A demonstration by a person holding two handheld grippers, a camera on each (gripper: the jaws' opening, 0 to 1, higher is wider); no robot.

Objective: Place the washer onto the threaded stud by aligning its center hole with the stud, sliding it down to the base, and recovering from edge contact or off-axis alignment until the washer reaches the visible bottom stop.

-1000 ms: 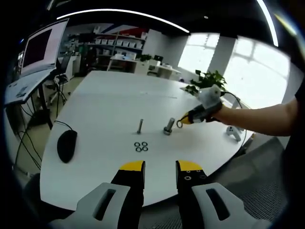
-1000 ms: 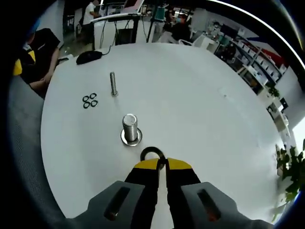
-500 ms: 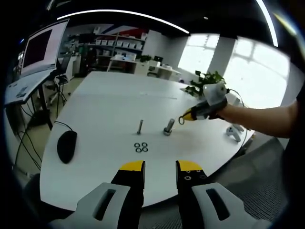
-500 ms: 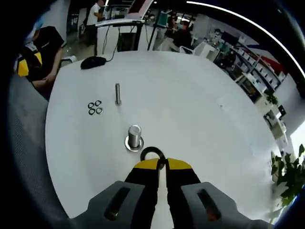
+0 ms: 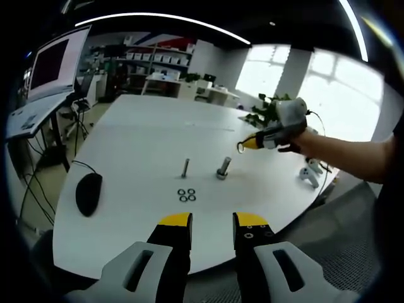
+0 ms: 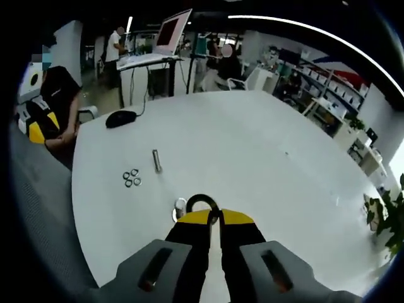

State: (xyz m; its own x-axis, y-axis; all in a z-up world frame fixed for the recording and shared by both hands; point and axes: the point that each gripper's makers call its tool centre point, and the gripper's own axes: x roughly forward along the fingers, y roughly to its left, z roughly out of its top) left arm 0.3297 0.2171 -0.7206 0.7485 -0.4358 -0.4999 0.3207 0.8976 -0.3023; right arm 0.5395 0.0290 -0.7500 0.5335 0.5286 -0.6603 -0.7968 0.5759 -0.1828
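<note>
I see open table (image 5: pixel 139 145) all around the threaded stud (image 5: pixel 223 168); only a slim bolt (image 5: pixel 185 167) and three spare washers (image 5: pixel 187 195) sit beside it, mouse (image 5: pixel 88 192) well apart.

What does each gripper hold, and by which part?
The right gripper pinches the washer by its near rim, ring standing beyond its tips. The left gripper holds nothing.

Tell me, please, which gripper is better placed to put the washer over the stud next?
The right gripper, I'd judge: it already pinches the washer at its tips, right over the stud. The left gripper hangs open and empty at the table edge, well back from the stud.
</note>
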